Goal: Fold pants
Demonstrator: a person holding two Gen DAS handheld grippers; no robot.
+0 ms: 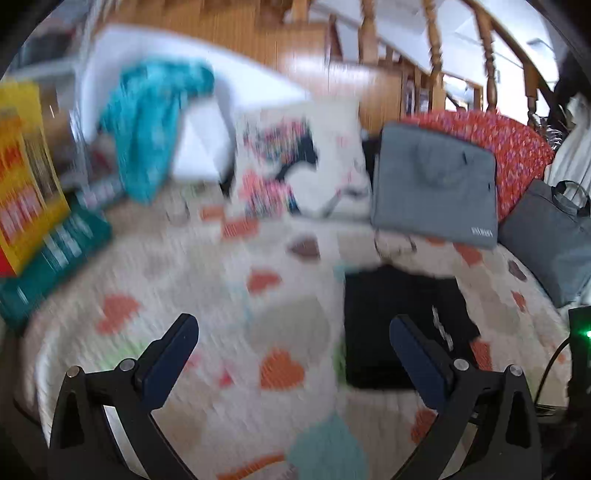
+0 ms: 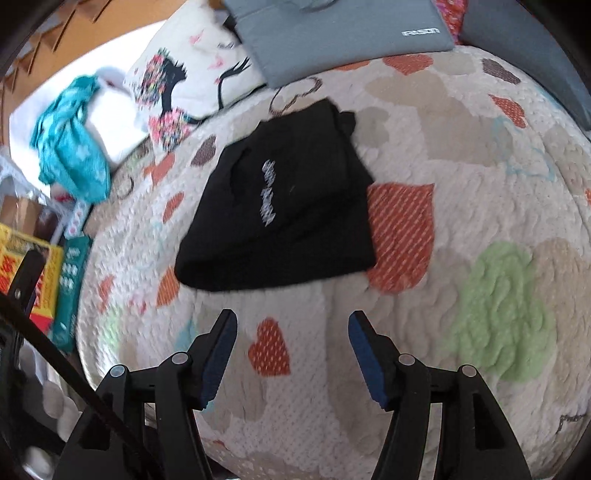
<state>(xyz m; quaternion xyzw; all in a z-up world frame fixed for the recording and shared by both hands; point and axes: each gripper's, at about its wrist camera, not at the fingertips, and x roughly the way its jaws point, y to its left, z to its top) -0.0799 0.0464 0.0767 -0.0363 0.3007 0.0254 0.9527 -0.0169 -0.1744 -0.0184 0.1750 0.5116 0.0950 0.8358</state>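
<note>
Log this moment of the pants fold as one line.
pants: folded, lying on bedspread | left gripper: open, empty | right gripper: open, empty, short of pants

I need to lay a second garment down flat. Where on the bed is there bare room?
Bare quilt lies right of the black pants, over the green patch, and in front of them, by the right gripper. The head of the bed is crowded: pillow, grey bags, teal cloth.

Bare bed [image 2: 424,387] lies around the folded pants [image 2: 284,206] on the near, left and right sides. The far edge is crowded by a pillow [image 2: 192,81] and grey bag [image 2: 332,33]; boxes [image 2: 44,280] line the left edge.
</note>
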